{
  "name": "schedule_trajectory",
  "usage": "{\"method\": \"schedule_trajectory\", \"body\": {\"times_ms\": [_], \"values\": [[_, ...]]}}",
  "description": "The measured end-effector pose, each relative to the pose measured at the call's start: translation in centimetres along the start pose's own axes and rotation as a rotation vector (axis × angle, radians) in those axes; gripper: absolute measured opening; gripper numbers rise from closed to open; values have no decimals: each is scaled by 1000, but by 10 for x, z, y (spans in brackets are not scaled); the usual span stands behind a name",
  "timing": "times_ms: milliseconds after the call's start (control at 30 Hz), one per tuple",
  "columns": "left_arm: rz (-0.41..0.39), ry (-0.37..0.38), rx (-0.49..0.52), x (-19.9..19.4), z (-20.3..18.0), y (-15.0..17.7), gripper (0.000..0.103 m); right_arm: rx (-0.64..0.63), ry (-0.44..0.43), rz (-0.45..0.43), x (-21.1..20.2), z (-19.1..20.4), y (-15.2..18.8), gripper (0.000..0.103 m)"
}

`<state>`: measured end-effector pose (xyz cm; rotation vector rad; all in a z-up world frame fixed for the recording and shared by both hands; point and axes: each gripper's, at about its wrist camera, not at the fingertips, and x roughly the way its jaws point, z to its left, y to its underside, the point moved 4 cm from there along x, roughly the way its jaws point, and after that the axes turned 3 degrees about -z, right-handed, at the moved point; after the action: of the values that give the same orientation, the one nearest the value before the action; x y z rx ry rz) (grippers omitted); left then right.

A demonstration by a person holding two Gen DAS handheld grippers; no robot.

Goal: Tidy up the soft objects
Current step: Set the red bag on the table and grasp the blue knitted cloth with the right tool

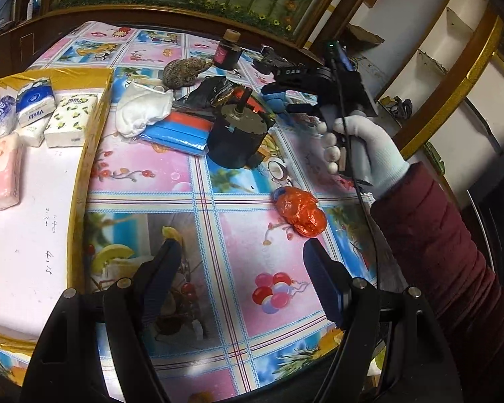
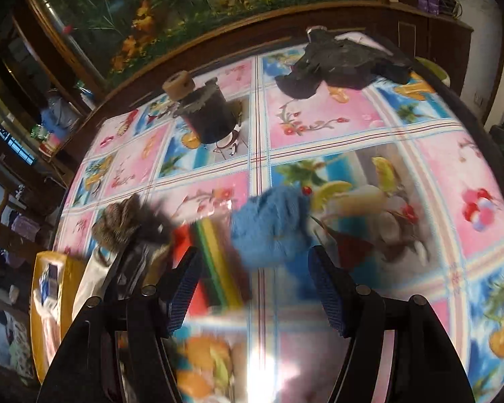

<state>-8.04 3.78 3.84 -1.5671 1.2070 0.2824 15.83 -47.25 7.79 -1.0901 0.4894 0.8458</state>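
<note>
Black fingers of my left tool (image 1: 242,288) stand apart low in the left wrist view, with nothing between them but the patterned cloth of the worktop (image 1: 238,201). Just beyond their right tip lies a crumpled orange bag (image 1: 300,210). Further out stands a dark cylinder (image 1: 240,137) with a stub on top, and touching its left side a blue and red packet (image 1: 181,129). A white cloth (image 1: 142,110) is bunched at the packet's far end, beside the yellow rim of the box (image 1: 90,141). Inside that box, at its far end, sit several tissue packs (image 1: 35,105), some upright and some flat. Beyond the white cloth rests a brown fuzzy thing (image 1: 181,72), and near it a small dark bottle (image 1: 227,50).

My right tool (image 1: 284,100) shows in that same view, held in my gloved right hand (image 1: 363,147), out past the cylinder. In the right wrist view its fingers (image 2: 255,277) are spread, and a blue fluffy thing (image 2: 272,228) lies on the cloth just ahead of the gap between them; the picture is blurred there, and I cannot tell whether a pad touches it. Left of it are the brown fuzzy thing (image 2: 127,221) and a striped packet (image 2: 206,252). Far off on the worktop lies a black cloth (image 2: 342,63).
</note>
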Motion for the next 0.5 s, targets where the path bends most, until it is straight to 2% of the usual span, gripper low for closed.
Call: {"method": "schedule_trajectory", "body": {"times_ms": [33, 67, 133, 267, 400, 500], "values": [[3, -2, 10, 2, -3, -1, 75, 1, 4, 16, 9, 1, -2, 60], [7, -1, 19, 4, -7, -3, 75, -11, 16, 39, 17, 2, -2, 36], [18, 0, 37, 12, -15, -5, 75, -31, 24, 54, 22, -1, 0, 36], [36, 9, 94, 37, -40, -10, 75, -66, 36, 31, -1, -15, 10, 36], [63, -2, 174, 71, -67, -17, 75, -94, -4, 20, -52, -33, 39, 37], [94, -60, 221, 104, -78, -20, 75, -94, -48, 6, -90, -46, 61, 37]]}}
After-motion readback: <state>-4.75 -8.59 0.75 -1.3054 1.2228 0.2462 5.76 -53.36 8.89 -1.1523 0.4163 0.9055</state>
